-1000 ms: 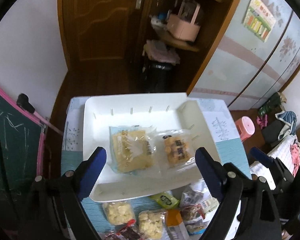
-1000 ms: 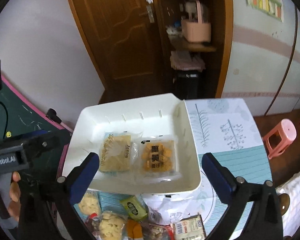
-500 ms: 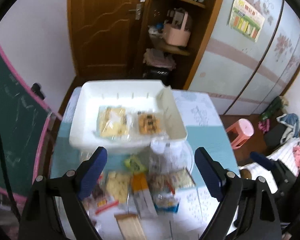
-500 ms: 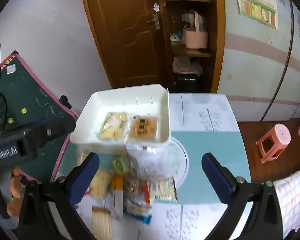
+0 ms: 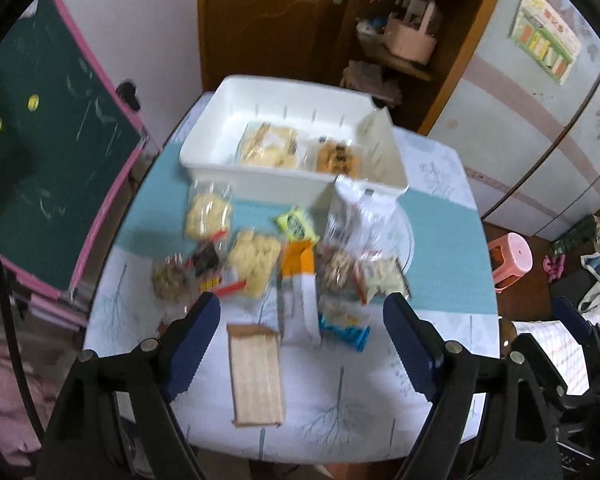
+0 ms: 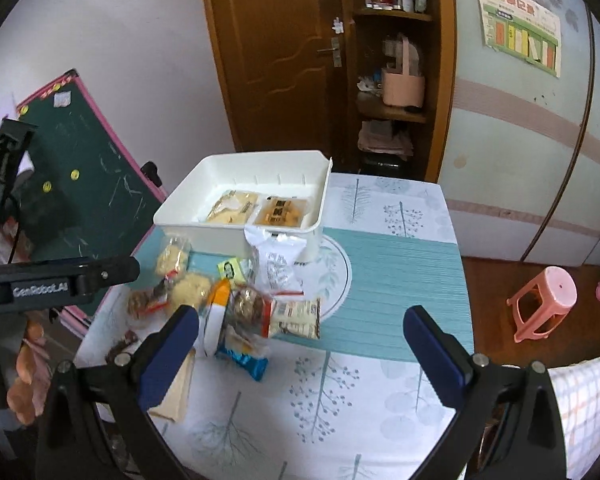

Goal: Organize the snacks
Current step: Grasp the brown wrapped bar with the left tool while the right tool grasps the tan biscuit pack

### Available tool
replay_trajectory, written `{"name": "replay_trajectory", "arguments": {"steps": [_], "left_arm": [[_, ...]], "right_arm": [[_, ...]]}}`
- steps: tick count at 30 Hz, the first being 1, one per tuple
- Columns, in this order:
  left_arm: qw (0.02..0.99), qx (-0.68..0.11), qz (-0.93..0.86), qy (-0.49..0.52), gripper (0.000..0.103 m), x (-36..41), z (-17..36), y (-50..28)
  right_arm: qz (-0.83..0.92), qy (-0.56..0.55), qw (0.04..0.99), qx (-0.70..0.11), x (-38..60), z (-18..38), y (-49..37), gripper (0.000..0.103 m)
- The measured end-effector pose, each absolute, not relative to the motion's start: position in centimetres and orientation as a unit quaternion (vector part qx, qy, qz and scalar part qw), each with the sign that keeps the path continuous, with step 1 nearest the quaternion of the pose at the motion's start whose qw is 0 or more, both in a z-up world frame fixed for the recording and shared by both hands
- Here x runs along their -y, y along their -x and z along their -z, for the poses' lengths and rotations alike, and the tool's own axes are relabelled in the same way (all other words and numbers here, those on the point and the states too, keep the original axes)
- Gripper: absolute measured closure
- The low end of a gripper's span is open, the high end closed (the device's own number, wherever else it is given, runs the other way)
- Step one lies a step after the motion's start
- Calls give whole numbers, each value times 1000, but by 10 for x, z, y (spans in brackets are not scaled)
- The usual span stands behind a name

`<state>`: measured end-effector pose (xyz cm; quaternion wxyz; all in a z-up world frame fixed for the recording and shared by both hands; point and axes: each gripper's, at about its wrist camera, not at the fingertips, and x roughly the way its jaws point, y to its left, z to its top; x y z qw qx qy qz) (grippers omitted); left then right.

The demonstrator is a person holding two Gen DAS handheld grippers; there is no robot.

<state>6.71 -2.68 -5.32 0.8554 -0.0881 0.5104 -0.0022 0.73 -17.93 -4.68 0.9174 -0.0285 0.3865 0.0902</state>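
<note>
A white bin (image 5: 292,184) stands at the table's far side with a yellow snack packet (image 5: 268,146) and an orange-brown packet (image 5: 336,156) lying inside. In front of it lies a loose pile of snack packets (image 5: 256,256), with a tan cracker pack (image 5: 256,376) nearest. My left gripper (image 5: 302,320) hovers above the pile's near edge; its jaws are closing and grip nothing. Over the table's near half, my right gripper (image 6: 302,324) is open and empty, with the bin (image 6: 220,232) and the pile (image 6: 244,304) ahead to its left.
A green chalkboard (image 5: 40,160) with a pink frame leans at the table's left edge. A pink stool (image 6: 548,300) stands on the floor to the right. Behind the table are a wooden door (image 6: 276,52) and a corner shelf (image 6: 396,80). A person's hand (image 6: 28,360) shows at lower left.
Both grippers have drawn back from over the bin toward the table's near side, so the pile of packets now fills the middle. The left jaws stand slightly narrower.
</note>
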Motion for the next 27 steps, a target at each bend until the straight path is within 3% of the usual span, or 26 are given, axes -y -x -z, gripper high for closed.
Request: {"name": "replay_trajectory", "arguments": {"steps": [1, 4, 23, 27], "left_arm": [[851, -518, 4, 90, 20, 25, 62, -64], [843, -532, -2, 77, 36, 20, 81, -57], [830, -558, 13, 9, 36, -63, 137, -50], [825, -564, 28, -5, 36, -83, 150, -51]], "right_arm": [[-93, 31, 917, -387, 179, 50, -5, 0], [-93, 38, 914, -393, 180, 61, 3, 0], [-127, 20, 870, -476, 97, 133, 28, 2], [-127, 0, 857, -500, 79, 159, 32, 8]]}}
